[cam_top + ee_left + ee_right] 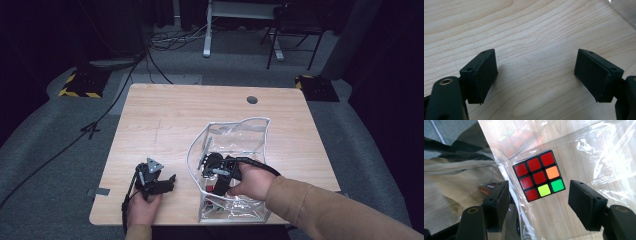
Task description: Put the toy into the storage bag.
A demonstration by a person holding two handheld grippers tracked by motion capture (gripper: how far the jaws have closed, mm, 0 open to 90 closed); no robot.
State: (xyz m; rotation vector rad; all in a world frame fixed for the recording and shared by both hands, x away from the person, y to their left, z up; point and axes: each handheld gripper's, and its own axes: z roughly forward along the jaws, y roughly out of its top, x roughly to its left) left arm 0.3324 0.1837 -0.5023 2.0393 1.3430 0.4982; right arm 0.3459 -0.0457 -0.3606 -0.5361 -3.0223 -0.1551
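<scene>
Spanning the scene, a pale wooden table (pixel 165 120) bears a clear plastic zip bag (pixel 250 135) at its near right, where the right gripper (pixel 537 202) hangs spread above a colourful puzzle cube (pixel 538 175) inside; the left gripper (pixel 535 75) rests spread, empty, near left.

The puzzle cube (pixel 539 175) shows black edging and a top face of six red squares with one orange, one yellow-green and one green, inside a clear bag (pixel 250 131) with a pale rim, on a light wood-grain table (pixel 165 115), between black jaws.
</scene>
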